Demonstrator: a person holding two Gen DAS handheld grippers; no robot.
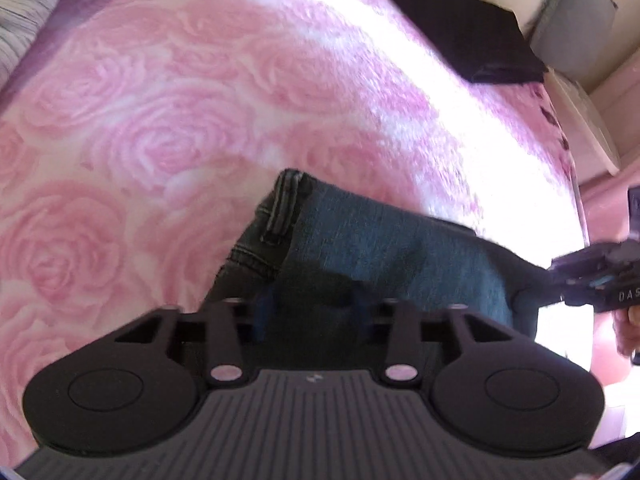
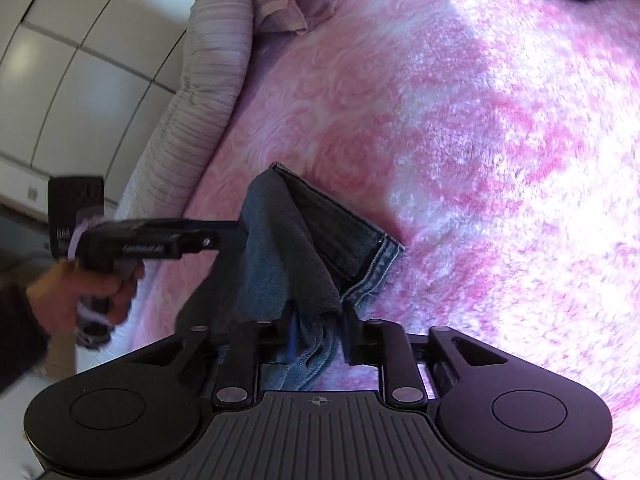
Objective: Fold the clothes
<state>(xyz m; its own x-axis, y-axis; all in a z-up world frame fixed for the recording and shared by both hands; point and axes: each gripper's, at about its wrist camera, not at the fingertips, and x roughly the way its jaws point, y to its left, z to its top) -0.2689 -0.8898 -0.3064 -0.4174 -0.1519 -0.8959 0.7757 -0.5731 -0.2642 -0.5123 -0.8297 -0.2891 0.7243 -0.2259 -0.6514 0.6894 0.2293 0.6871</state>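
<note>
While both claws carry the jeans (image 1: 384,240) slung between them just above the bed (image 1: 140,128), the likeliest trouble I can see is a slip: denim is heavy, and each claw seems to bite only a narrow edge, so a quick swing could pull the cloth free from one side and let the folded layers fall open on the pink rose blanket. Uneven pull between the two hands could also skew the layers, leaving the hem (image 2: 380,264) and the waistband (image 1: 286,200) out of line.

From where I stand, the left claw (image 1: 312,312) is nearly closed with dark denim bunched between its fingers, though the blur keeps me from seeing how deep the hold goes. The right claw (image 2: 320,332) is closed down on a gathered fold of the jeans, the cloth hanging forward from its fingers. A person's hand (image 2: 80,296) grips the left tool's handle. A dark folded garment (image 1: 464,32) lies well apart, near the bed's far edge.
</note>
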